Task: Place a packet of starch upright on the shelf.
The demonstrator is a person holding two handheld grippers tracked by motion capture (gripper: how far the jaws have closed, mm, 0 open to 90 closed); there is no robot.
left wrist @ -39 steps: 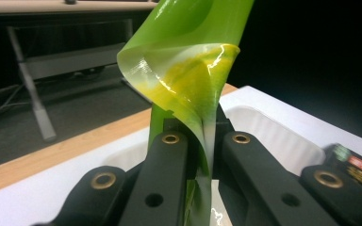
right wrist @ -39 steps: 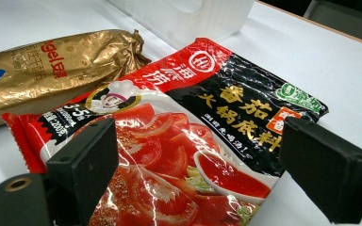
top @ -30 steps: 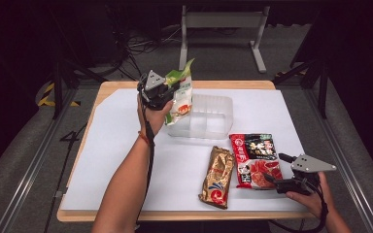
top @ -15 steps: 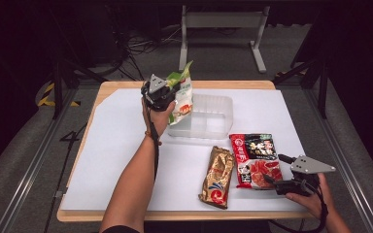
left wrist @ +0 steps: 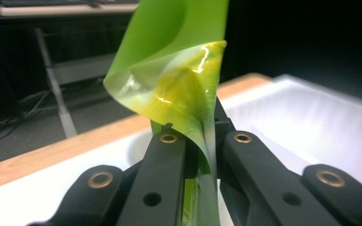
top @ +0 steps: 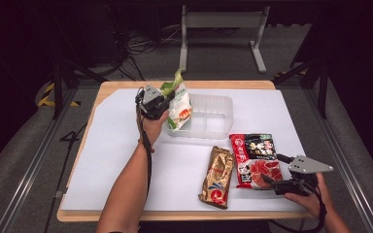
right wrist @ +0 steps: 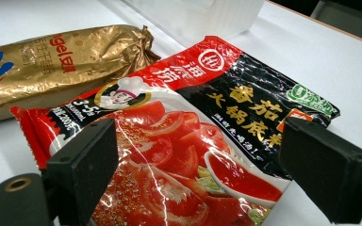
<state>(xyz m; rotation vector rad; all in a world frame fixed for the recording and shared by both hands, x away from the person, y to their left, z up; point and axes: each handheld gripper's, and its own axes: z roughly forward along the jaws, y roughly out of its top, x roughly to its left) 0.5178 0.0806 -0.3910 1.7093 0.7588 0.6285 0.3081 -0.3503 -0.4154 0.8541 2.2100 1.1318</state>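
My left gripper is shut on the green top edge of a green and white snack bag, which hangs at the left end of a clear plastic tub. The left gripper view has the curled green edge pinched between the two black jaws, at my left gripper. At the table's front right, my right gripper rests open at the near end of a red and black soup-base packet. The packet lies flat under and beyond the spread jaws of my right gripper. A gold packet lies left of it.
A white sheet covers the wooden table. The gold packet and the tub's corner lie beyond the right gripper. Dark floor, cables and a metal stand surround the table.
The left gripper has carried the green and white bag down and to the right, toward the tub's left end. The right gripper has stayed put.
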